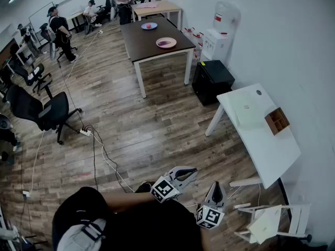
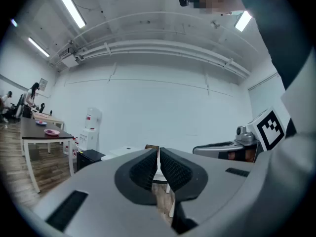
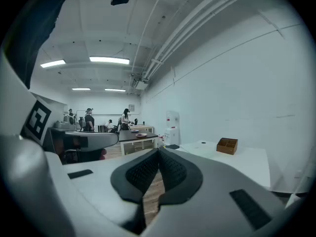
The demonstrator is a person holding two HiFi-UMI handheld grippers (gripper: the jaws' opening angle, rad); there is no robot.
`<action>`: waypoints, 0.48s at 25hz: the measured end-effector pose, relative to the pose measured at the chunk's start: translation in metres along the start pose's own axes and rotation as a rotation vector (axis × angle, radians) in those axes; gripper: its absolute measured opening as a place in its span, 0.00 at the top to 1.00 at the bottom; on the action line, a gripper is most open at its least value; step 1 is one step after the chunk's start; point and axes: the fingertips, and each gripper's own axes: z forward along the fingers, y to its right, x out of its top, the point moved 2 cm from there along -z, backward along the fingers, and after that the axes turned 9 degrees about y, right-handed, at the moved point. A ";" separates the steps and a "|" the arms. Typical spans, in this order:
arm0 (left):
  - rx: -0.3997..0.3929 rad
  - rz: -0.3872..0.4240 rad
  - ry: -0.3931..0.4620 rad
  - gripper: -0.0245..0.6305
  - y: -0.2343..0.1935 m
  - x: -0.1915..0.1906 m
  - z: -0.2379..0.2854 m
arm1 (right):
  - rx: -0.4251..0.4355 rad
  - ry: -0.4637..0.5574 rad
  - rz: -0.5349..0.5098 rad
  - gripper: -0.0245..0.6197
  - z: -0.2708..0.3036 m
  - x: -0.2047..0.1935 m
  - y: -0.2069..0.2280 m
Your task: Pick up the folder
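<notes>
A pale folder (image 1: 247, 111) lies flat on the white table (image 1: 272, 150) at the right of the head view, next to a brown wooden organiser box (image 1: 277, 120). Both grippers are low in that view, over the wooden floor and well short of the table. My left gripper (image 1: 191, 173) is shut with nothing between its pads. My right gripper (image 1: 217, 185) is beside it, also shut and empty. The right gripper view looks along the closed jaws (image 3: 158, 154) toward the white table (image 3: 247, 159) and the box (image 3: 227, 145). The left gripper (image 2: 158, 158) faces the wall.
A black cabinet (image 1: 212, 81) and a water dispenser (image 1: 221, 31) stand by the wall beyond the white table. A brown table (image 1: 152, 43) holds two plates. A white chair (image 1: 272, 221) is at the lower right. Cables (image 1: 102, 156) and an office chair (image 1: 44, 111) are on the left; people are at the far end.
</notes>
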 end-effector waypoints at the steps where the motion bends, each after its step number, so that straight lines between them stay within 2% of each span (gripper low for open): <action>1: 0.011 0.011 0.002 0.92 -0.005 0.001 0.000 | 0.009 0.008 -0.001 0.91 0.006 0.000 0.000; 5: 0.047 0.043 0.010 0.92 -0.020 0.005 0.004 | 0.033 0.031 0.001 0.91 0.026 0.002 -0.004; 12: 0.045 0.055 0.013 0.92 -0.012 0.005 0.003 | 0.049 0.034 0.009 0.91 0.017 0.001 -0.003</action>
